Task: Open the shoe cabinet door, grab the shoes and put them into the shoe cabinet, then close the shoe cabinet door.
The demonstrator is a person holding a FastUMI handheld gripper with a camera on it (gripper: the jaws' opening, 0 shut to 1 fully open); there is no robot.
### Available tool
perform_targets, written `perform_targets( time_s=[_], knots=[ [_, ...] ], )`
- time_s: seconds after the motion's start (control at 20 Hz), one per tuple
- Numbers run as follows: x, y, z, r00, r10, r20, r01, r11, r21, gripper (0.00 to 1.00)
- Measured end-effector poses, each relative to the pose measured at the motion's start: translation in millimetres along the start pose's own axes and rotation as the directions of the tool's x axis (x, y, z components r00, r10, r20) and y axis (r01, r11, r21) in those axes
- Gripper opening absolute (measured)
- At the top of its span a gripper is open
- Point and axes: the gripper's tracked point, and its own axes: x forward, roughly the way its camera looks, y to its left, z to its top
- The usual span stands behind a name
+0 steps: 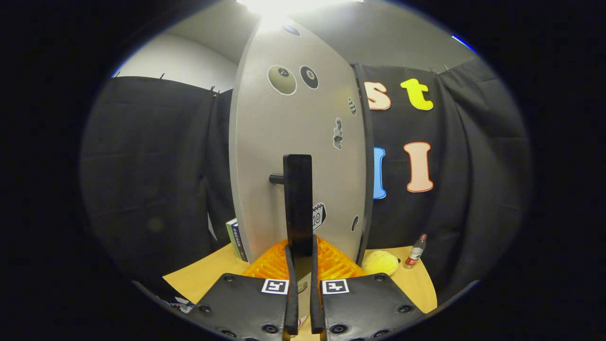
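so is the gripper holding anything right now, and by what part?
Yes: the gripper is shut on the cabinet door's black handle, fingers clamped on its lower end.

We see a grey cabinet door [289,142] with round stickers, a black handle [298,199], an orange ribbed mat [334,263], and a yellow ball [380,262].

Gripper [301,253]: dark screwed plates, square black-white marker on each.

The shoe cabinet door [296,156] bears a round sticker [309,76] reading "8".
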Motion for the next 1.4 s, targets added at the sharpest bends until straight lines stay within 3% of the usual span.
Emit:
perform_targets(
  time_s=[0.55, 0.9, 0.95, 1.1, 1.2, 1.35, 1.4],
  knots=[
    [-9, -43, 3, 0.985, -0.174, 0.018, 0.174, 0.985, 0.005, 0.1],
    [-24, -80, 1, 0.936, -0.352, 0.02, 0.351, 0.936, 0.039, 0.08],
    [-22, -71, -1, 0.947, -0.32, 0.009, 0.318, 0.945, 0.073, 0.13],
    [-32, -67, 3, 0.95, -0.312, 0.022, 0.309, 0.945, 0.105, 0.44],
    [-40, -79, 16, 0.93, -0.359, 0.081, 0.352, 0.932, 0.088, 0.65],
    [-55, -63, 41, 0.927, -0.331, 0.177, 0.315, 0.942, 0.116, 0.97],
    [-57, -56, 51, 0.926, -0.315, 0.207, 0.296, 0.948, 0.119, 0.97]
  ],
)
